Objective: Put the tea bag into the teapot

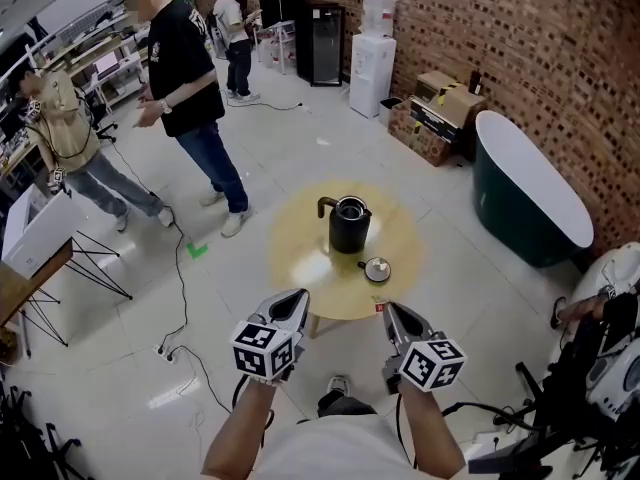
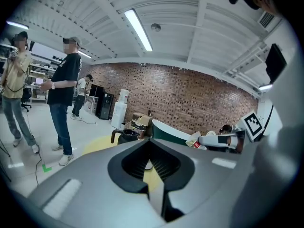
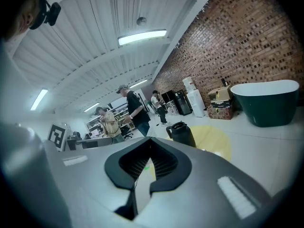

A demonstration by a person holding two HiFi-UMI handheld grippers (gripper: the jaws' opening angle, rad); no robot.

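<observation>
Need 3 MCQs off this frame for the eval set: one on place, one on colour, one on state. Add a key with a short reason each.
1. Where is the lid of the teapot?
A) seated on it
B) on the round table beside it
C) on the floor

2. What colour is the teapot?
A) white
B) red
C) black

3. How do the jaws of the left gripper and right gripper stand?
A) together, nothing between
B) wide apart
C) each clamped on a mug

Key:
1 B: the lid lies on the tabletop just right of the teapot.
2 C: its body and handle are black.
3 A: each gripper view shows the jaw tips meeting, with nothing between them.
</observation>
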